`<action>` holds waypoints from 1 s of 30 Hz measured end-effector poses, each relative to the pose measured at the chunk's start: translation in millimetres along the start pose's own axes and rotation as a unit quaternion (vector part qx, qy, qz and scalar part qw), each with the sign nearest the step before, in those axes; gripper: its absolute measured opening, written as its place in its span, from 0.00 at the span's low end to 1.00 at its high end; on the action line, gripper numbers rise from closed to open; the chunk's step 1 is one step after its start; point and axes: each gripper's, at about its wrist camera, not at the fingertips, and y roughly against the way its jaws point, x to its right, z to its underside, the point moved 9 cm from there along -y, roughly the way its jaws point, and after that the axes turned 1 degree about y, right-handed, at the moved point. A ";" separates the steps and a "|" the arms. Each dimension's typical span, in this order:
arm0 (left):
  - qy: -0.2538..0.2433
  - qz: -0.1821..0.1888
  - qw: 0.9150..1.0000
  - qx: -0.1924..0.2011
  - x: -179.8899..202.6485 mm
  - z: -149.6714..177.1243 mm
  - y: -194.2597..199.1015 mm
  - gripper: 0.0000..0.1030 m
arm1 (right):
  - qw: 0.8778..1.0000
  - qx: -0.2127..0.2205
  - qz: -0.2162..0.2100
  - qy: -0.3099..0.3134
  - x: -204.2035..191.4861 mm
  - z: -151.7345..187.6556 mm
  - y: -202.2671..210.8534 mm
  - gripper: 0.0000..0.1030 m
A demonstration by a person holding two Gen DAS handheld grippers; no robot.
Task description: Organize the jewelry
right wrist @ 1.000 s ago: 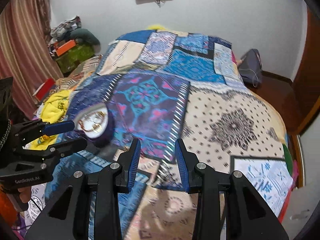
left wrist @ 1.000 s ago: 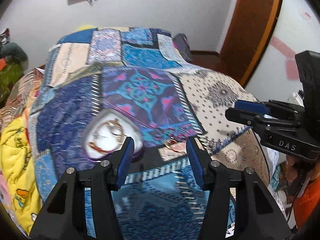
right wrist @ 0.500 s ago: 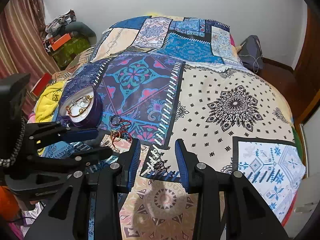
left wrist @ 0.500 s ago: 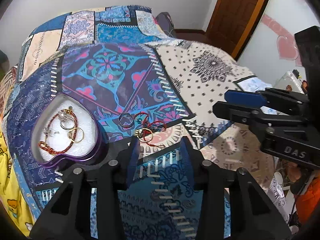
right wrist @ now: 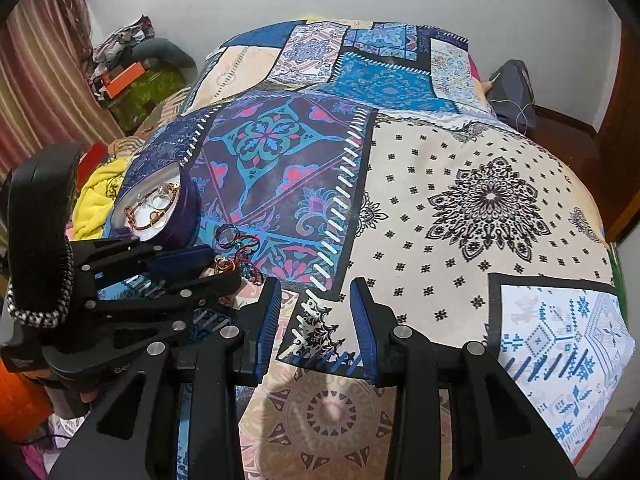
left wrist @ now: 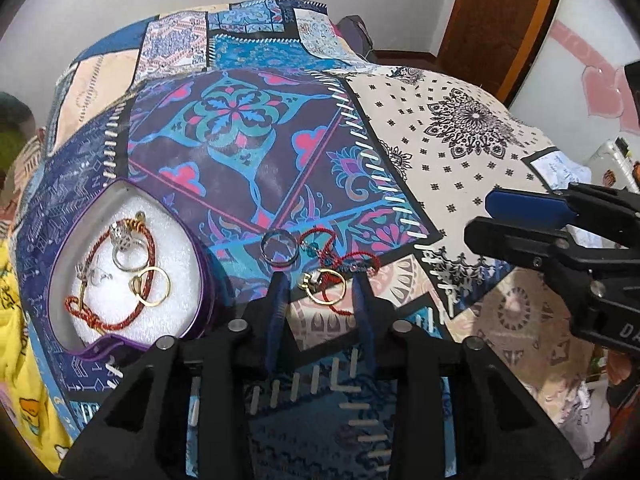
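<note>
With its two blue-padded fingers spread apart and nothing between them, our left claw (left wrist: pixel 320 280) hangs just over a gold ring (left wrist: pixel 325 287) on the bedspread (left wrist: pixel 248 160), the fingertips either side of it. We cannot tell whether the pads touch the cloth. Beyond the gold ring, a red cord bracelet (left wrist: pixel 340 252) lies tangled against it, and a silver ring (left wrist: pixel 280 249) sits just left of the bracelet. Left of the silver ring stands the purple heart-shaped box (left wrist: pixel 202 280), open, with white padding; inside we see another gold ring (left wrist: pixel 152 286), a silver ring with a stone (left wrist: pixel 126 250) and a red beaded bracelet (left wrist: pixel 116 312) looped round them. Our right claw (right wrist: pixel 316 320) is also released, jaws wide and empty, poised above the bedspread to the right of the loose jewelry, well apart from the box
</note>
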 end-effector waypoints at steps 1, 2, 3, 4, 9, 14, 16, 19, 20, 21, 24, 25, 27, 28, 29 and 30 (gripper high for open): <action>-0.003 -0.001 1.000 0.002 0.7 -0.4 -0.8 0.24 | 1.000 -0.001 -0.002 0.001 -0.8 0.3 -1.2 0.31; -0.005 0.000 1.000 0.003 1.1 -0.7 -1.2 0.24 | 1.000 -0.002 -0.005 0.001 -1.5 -0.1 -2.5 0.31; -0.005 0.001 1.000 0.005 1.3 -1.4 -1.7 0.24 | 1.000 -0.005 -0.008 0.002 -3.0 0.9 -4.2 0.31; -0.004 0.004 1.000 0.006 0.8 -1.5 -1.6 0.24 | 1.000 -0.007 -0.009 0.003 -4.3 1.2 -5.7 0.31; 0.003 0.008 1.000 0.015 -3.6 -1.7 6.7 0.24 | 1.000 -0.011 -0.015 0.014 -13.4 1.2 -14.1 0.31; 0.007 0.012 0.999 0.035 -8.9 -3.1 27.2 0.24 | 0.999 -0.015 -0.028 0.023 -24.2 -1.4 -24.1 0.31; 0.010 0.008 0.999 0.042 -13.0 -3.5 34.4 0.24 | 0.999 -0.020 -0.036 0.030 -29.9 -1.9 -29.6 0.31; 0.021 0.008 0.999 0.049 -20.7 -4.2 42.8 0.24 | 0.998 -0.027 -0.045 0.039 -36.9 -1.6 -37.7 0.31; 0.023 0.008 0.998 0.051 -22.8 -4.2 44.5 0.24 | 0.997 -0.033 -0.048 0.042 -39.6 -0.8 -42.0 0.31; 0.026 0.008 0.998 0.052 -25.4 -4.9 46.2 0.24 | 0.997 -0.038 -0.050 0.044 -41.7 0.3 -46.2 0.31; 0.033 0.013 0.998 0.053 -29.3 -4.5 47.8 0.24 | 0.997 -0.037 -0.042 0.058 -45.8 1.8 -53.6 0.30; 0.034 0.014 0.998 0.054 -29.8 -4.1 48.2 0.24 | 0.997 -0.036 -0.038 0.062 -47.0 1.8 -53.6 0.22; 0.033 0.013 0.998 0.054 -29.1 -3.6 48.5 0.24 | 0.997 -0.034 -0.032 0.068 -47.9 1.1 -55.6 0.12; 0.031 0.014 0.998 0.054 -28.2 -3.6 48.7 0.24 | 0.997 -0.033 -0.032 0.067 -47.9 0.7 -56.5 0.08; 0.030 0.015 0.998 0.055 -27.3 -3.7 49.1 0.24 | 0.997 -0.030 -0.029 0.065 -46.2 0.5 -56.7 0.07; 0.029 0.016 0.998 0.055 -26.1 -3.9 49.7 0.24 | 0.997 -0.027 -0.030 0.064 -45.6 0.3 -56.3 0.07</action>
